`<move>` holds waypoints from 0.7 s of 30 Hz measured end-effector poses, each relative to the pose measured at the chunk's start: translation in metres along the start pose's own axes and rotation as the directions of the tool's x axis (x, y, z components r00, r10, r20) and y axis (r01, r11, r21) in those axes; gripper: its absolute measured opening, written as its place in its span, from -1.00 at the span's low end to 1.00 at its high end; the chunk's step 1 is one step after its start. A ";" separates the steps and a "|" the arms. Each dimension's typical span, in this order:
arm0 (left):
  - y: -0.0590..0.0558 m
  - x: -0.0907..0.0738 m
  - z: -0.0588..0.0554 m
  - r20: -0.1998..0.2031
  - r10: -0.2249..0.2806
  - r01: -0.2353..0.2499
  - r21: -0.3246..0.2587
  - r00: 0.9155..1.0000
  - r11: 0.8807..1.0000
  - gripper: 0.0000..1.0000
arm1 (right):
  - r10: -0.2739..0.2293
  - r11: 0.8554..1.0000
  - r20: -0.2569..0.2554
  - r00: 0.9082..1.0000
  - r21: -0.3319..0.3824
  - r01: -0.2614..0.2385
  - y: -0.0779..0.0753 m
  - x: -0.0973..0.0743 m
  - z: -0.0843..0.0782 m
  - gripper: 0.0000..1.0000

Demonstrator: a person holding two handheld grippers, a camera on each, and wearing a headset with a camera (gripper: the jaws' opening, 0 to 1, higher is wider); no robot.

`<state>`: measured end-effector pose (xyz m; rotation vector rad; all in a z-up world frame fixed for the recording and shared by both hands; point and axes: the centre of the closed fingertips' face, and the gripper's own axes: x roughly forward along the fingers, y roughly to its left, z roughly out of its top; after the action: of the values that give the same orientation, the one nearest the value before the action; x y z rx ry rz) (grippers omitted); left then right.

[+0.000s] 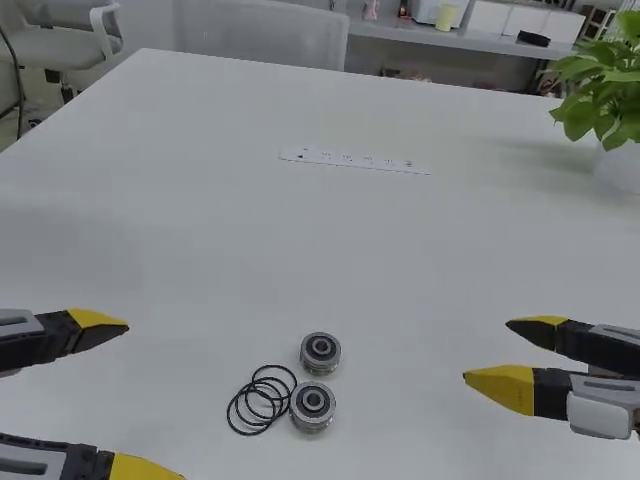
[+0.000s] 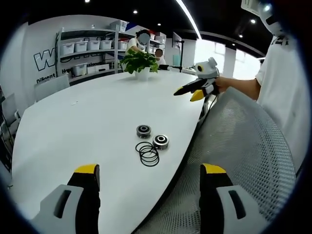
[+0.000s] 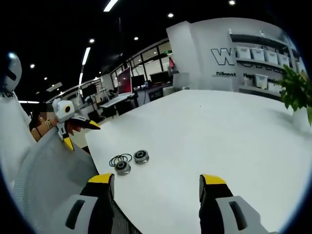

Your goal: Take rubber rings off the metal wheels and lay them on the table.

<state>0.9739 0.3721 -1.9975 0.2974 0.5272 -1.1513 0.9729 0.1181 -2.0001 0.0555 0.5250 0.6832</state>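
While both tools hover over the white counter [image 1: 200, 220], the left hand-held gripper [image 1: 115, 395] and the right hand-held gripper [image 1: 505, 352] have their jaws spread apart, holding nothing. Between them two metal wheels [image 1: 320, 352] lie flat, just beside each other. A loose cluster of black rubber rings [image 1: 262, 397] lies on the counter at nine o'clock of the nearer wheel [image 1: 312, 405], close against it. A potted plant [image 1: 600, 90] stands at two o'clock.

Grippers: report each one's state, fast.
Left gripper: open, holding nothing.
Right gripper: open, holding nothing.
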 end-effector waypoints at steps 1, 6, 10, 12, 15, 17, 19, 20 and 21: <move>0.000 0.000 -0.001 -0.002 0.000 0.000 0.000 1.000 1.000 0.65 | -0.001 1.000 -0.005 1.000 0.008 0.001 0.000 0.000 -0.002 0.40; 0.001 0.000 -0.002 0.008 -0.001 0.001 -0.028 1.000 1.000 0.65 | -0.001 1.000 -0.030 1.000 0.016 0.001 0.003 0.001 -0.011 0.45; -0.003 0.002 -0.008 -0.016 -0.012 0.012 -0.039 1.000 0.999 0.67 | 0.003 1.000 -0.073 0.997 0.026 -0.001 0.006 0.003 -0.021 0.50; -0.004 0.004 -0.009 -0.024 -0.018 0.017 -0.040 1.000 0.999 0.68 | 0.002 0.999 -0.107 0.994 0.044 0.002 0.007 0.003 -0.028 0.53; -0.006 0.005 -0.013 -0.039 -0.031 0.029 -0.062 0.999 0.998 0.69 | 0.000 0.997 -0.184 0.983 0.080 0.015 0.009 0.005 -0.043 0.61; -0.006 0.005 -0.015 -0.048 -0.030 0.027 -0.068 0.998 0.997 0.70 | 0.000 0.997 -0.193 0.981 0.069 0.014 0.010 0.006 -0.046 0.65; -0.006 0.005 -0.016 -0.054 -0.031 0.027 -0.071 0.998 0.997 0.70 | 0.003 0.998 -0.212 0.977 0.058 0.009 0.013 0.006 -0.050 0.66; -0.007 0.006 -0.017 -0.059 -0.032 0.027 -0.074 0.998 0.997 0.70 | 0.007 0.998 -0.219 0.976 0.055 0.005 0.014 0.006 -0.051 0.67; -0.007 0.006 -0.017 -0.061 -0.033 0.028 -0.076 0.998 0.997 0.71 | 0.011 0.999 -0.230 0.973 0.048 0.000 0.015 0.006 -0.054 0.68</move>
<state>0.9649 0.3730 -2.0144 0.2619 0.6301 -1.1516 0.9424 0.1275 -2.0463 0.0221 0.7650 0.6868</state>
